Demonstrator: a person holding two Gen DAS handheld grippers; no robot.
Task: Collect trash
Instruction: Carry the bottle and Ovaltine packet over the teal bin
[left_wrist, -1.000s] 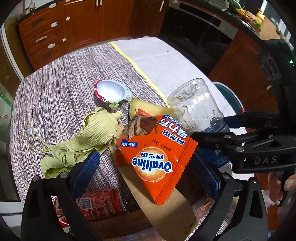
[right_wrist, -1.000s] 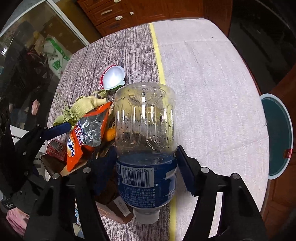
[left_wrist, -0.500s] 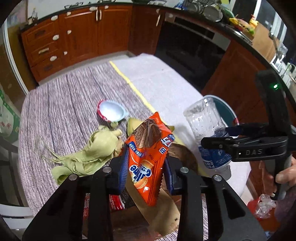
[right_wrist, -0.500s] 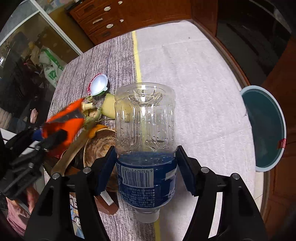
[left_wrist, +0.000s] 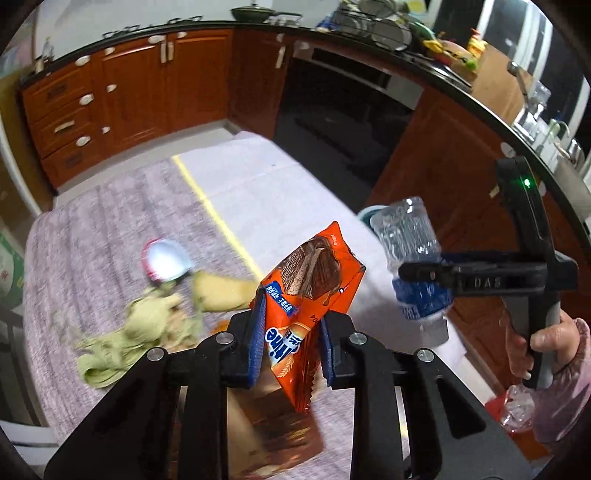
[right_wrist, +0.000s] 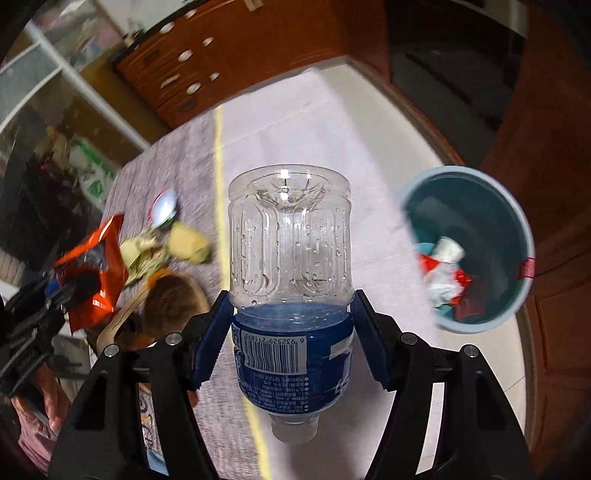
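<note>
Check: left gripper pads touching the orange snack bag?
Touching. Left wrist view: both blue pads of the left gripper press the orange snack bag, which is lifted clear of the table.

Table as landmark: bin off its right edge, w/ crumpled trash inside. On table, left part: lid farthest back, husks & rind nearer. Wrapper & bottle above table, bottle binward.

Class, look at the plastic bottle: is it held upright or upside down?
Upside down. The plastic bottle has its neck pointing toward the camera and its base away, gripped by the right tool.
</note>
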